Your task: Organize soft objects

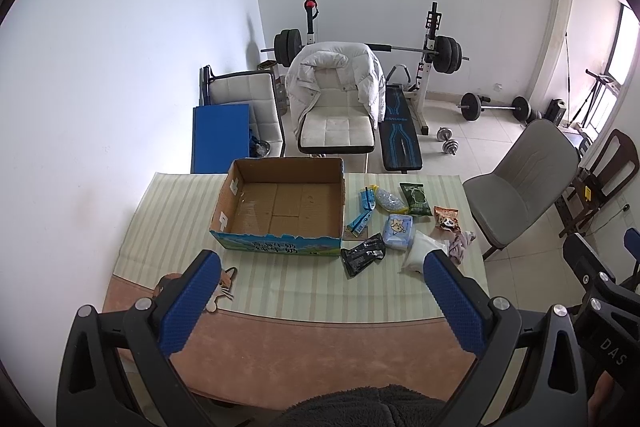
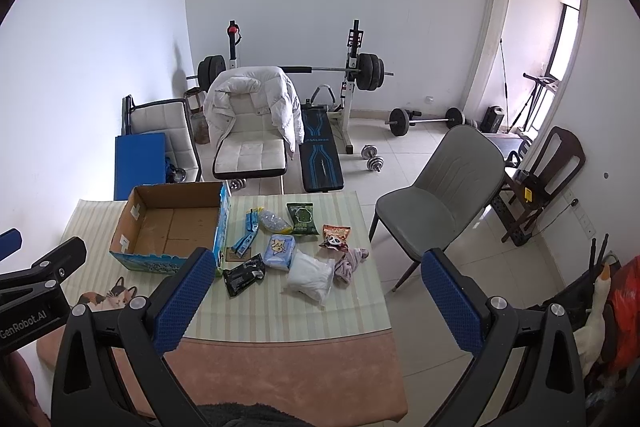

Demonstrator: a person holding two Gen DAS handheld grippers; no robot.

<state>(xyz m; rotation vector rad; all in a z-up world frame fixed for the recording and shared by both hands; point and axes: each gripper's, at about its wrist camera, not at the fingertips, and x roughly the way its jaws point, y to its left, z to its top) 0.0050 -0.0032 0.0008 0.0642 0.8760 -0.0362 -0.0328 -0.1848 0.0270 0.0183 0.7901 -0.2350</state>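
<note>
**Cardboard box waiting, soft things lying beside it**

Cardboard is forming the open box, which is sitting on the striped cloth of the surface. Nothing is being seen inside the box. To its right, a bunch of soft things is being kept close together. A white bag is lying nearest the front, and a crumpled pink cloth is touching its right side. A light blue tissue pack is lying just behind the white bag. A black packet is lying near the box's front corner. Two thin blue packets are lying just beside the box wall. A clear bubbly pouch, a green snack bag and an orange panda bag are lying further back.

The left tongs are being held wide apart above the near edge of the surface, and nothing is being gripped between the blue pads. The right tongs are also being held wide apart with nothing between them, above the front right part of the surface.

A white chair with a puffy white coat over it is standing behind the surface. A grey chair is standing to the right. A weight bench is being seen by the far wall.
</note>
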